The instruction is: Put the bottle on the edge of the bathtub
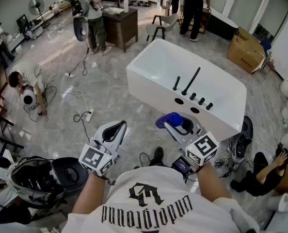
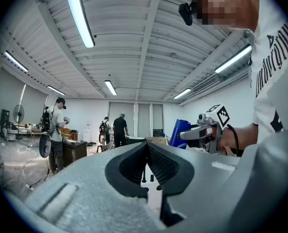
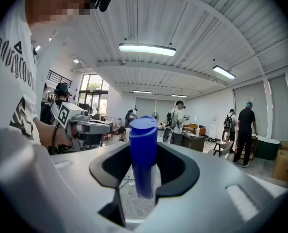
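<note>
My right gripper (image 1: 175, 124) is shut on a blue bottle (image 1: 168, 120), held in the air just short of the near wall of the white bathtub (image 1: 149, 89). In the right gripper view the bottle (image 3: 143, 157) stands upright between the dark pads, its cap above them. The tub's near rim carries a black faucet (image 1: 191, 81) and several black knobs. My left gripper (image 1: 114, 129) hangs to the left of the bottle with its jaws together and nothing in them. The left gripper view shows its pads (image 2: 156, 161) meeting, and the bottle (image 2: 181, 132) off to the right.
Cables and a power strip (image 1: 88, 114) lie on the marble floor left of the tub. A person crouches at far left (image 1: 30, 79), another sits at lower right (image 1: 260, 174). A brown desk (image 1: 120, 25), a chair and cardboard boxes (image 1: 246, 52) stand beyond the tub.
</note>
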{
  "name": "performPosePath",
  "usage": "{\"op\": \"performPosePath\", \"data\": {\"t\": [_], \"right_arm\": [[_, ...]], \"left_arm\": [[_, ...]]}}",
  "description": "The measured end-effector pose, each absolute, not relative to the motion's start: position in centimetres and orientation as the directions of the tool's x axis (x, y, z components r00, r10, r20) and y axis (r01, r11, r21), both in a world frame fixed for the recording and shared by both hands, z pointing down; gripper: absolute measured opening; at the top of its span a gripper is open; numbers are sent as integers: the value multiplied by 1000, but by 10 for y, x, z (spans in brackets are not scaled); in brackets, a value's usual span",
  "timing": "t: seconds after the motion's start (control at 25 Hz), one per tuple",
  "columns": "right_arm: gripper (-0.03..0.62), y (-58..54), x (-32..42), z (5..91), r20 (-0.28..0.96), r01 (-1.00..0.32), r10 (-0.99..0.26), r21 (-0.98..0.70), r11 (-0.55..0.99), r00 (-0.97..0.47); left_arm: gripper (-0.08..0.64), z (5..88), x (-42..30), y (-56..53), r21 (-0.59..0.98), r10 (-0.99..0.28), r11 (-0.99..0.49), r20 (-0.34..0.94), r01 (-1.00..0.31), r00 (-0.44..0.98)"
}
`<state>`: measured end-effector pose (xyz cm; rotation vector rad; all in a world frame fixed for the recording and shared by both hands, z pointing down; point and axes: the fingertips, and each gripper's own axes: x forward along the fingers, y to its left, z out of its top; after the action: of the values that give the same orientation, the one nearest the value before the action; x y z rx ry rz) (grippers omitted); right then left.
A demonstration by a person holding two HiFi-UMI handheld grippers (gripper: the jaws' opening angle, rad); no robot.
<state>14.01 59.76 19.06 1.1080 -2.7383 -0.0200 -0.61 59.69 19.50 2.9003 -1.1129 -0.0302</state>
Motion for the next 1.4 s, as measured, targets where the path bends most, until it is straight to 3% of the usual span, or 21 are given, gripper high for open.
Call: {"op": "performPosePath", "data": {"t": [0.72,1.4], "right_arm": [[153,559,165,209,182,-677,-678,77,732,-713],[153,405,249,207,178,-621,-615,26,783,-768]], "left_arm": [[6,208,18,558,65,-693,-719,15,-692,721],[6,213,99,415,69,-743,-665,36,-743,668]]}}
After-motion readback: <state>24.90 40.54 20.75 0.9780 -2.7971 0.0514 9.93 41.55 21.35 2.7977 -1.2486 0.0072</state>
